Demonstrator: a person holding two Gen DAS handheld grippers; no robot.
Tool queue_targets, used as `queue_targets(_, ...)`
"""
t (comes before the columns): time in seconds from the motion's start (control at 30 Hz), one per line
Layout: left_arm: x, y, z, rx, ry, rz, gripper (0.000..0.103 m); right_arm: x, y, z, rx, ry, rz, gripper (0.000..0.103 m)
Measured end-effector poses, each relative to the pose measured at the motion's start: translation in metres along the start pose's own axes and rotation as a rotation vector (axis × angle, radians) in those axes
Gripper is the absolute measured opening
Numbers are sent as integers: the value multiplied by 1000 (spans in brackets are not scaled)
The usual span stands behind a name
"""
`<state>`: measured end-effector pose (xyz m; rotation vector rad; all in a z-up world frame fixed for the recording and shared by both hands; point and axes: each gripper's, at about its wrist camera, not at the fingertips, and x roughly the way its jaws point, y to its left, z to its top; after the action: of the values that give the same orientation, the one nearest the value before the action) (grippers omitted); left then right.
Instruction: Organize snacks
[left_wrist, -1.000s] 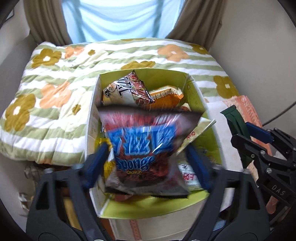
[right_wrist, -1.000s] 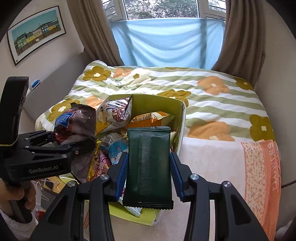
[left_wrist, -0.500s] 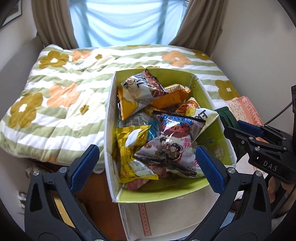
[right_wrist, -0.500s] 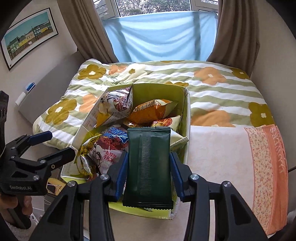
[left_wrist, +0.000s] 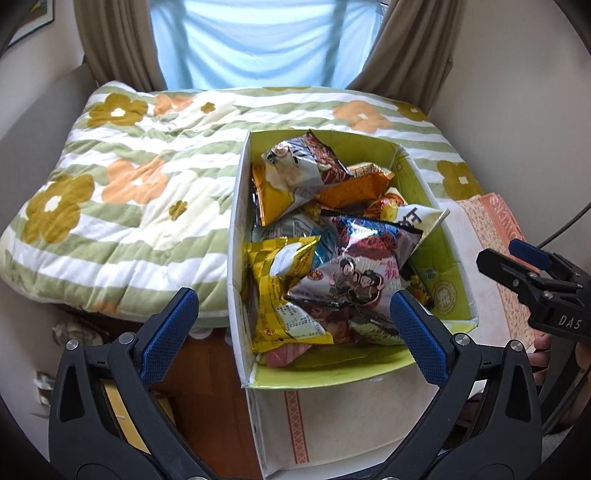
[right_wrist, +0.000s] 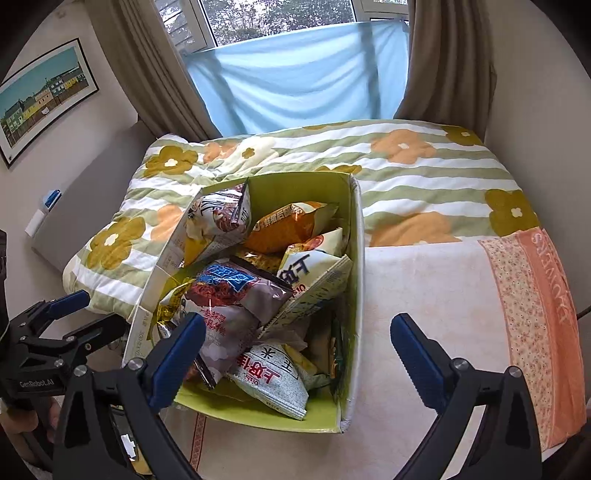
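Both grippers hover over a green box (right_wrist: 356, 295) heaped with snack bags (right_wrist: 236, 295) on the bed; left gripper (left_wrist: 291, 328) gapes empty; right gripper (right_wrist: 295, 354) is opening, nothing between its jaws; next, seemingly, another bag to fetch.

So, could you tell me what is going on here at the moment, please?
A person is sorting snack packets into a green-lined cardboard box that sits on a bed, with a gripping tool in each hand. Both tools are above the near end of the box. The left tool is open and empty. The right tool is opening, with nothing between its fingers. The box already holds a loose heap of packets, including an orange bag and a yellow foil packet.
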<state>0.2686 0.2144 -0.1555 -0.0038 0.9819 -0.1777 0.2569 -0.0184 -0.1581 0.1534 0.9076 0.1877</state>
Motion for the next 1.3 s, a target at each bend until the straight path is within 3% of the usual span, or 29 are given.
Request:
queue_targets(0.3,-48,-33,-14,18,-89,30,102,-43,-9,-13,-7,-63,8,100)
queue_targets(0.47,-107,-72,-36,24,-221,65,103,-98,-23,-21,-57,-143,-5,100)
queue_targets(0.63,-157,-111,-69,-6,-323,41,103,-166,-43,-41,-101,-224,-49,100)
queue_targets(0.77,-183,-135,-94,-14,-385,96,103,-206,-57,-62,-96,-284,-85,101)
queue_targets(1.1,-207,-169,-144,-28,-456,100,103,-243,-80,-111,-73,-342,-154,102)
queue_targets(1.3,-210,-182,-150,-21,-469,91,103,-250,-91,-120,-58,-344,-178,102)
